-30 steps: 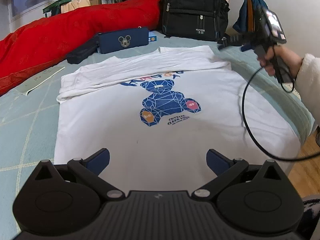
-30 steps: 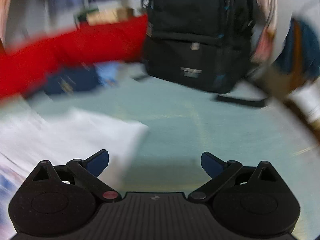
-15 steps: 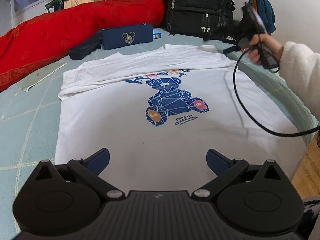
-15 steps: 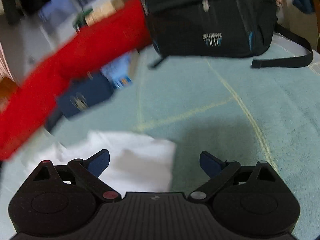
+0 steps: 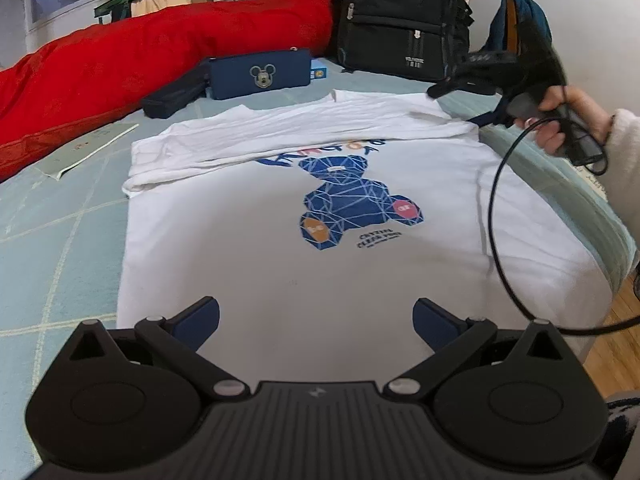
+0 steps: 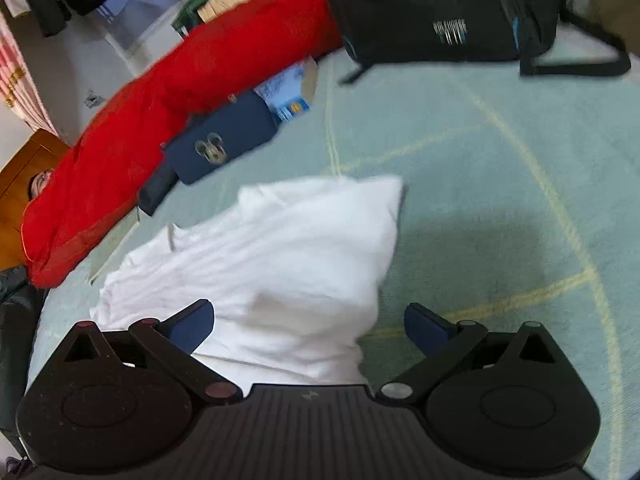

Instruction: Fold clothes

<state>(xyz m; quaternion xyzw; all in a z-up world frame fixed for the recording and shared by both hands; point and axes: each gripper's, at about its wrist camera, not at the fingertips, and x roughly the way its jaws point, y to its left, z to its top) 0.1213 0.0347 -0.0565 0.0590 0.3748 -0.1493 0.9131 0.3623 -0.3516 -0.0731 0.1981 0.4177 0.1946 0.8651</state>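
T-shirt: a white T-shirt (image 5: 320,200) with a blue geometric bear print is spread flat on the pale green bedcover (image 5: 60,240), its top part folded down across the chest.
Left gripper (image 5: 316,316): held low over the shirt's hem, the jaws spread wide apart, nothing between them.
Right gripper (image 6: 308,320): held above the shirt's far corner, the jaws likewise apart and empty; in the left wrist view it is seen gripped in a hand (image 5: 560,120) in a fleecy white sleeve.
Containers: beyond the T-shirt, a black backpack (image 5: 400,20) is stood zipped and a navy Mickey Mouse case (image 5: 260,74) is laid closed; contents cannot be seen.
Left view only: the bear print and a trailing black cable (image 5: 492,208).
Right view only: a wooden headboard (image 6: 24,176) past the red quilt (image 6: 180,100).
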